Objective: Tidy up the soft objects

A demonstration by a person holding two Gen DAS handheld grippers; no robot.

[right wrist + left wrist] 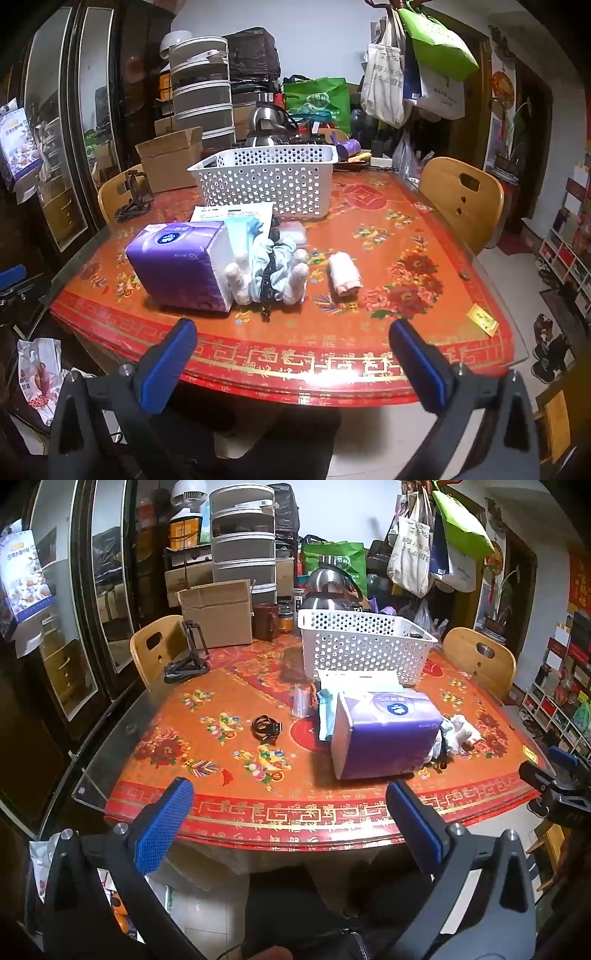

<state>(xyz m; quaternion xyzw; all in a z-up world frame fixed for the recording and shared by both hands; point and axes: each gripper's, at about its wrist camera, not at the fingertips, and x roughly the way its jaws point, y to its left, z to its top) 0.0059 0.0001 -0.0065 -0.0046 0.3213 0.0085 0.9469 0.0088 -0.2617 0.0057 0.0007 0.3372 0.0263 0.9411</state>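
**Both tongs wide, nothing held**

Left wrist view: left tongs [290, 808] spread wide, empty, at near edge of surface [332, 819]. Tissue pack [384, 731] mid-surface, white basket [364, 642] behind it.

Right wrist view: right tongs [293, 349] spread, empty. Rolled towel [344, 275] lies apart, right of glove pile [271, 269] touching the tissue pack.

Both grippers hung before the table's near edge [295, 373], fingers spread wide with nothing between them. Ahead of the right gripper [293, 354], bare table ran up to the pink rolled cloth [344, 275]; ahead and left, the purple tissue pack [177, 266] and the heap of socks [271, 271] blocked the way. Beyond them the white basket [266, 177] stood across the middle. Ahead of the left gripper [290, 814], only a black cable coil [265, 728] lay on open table.
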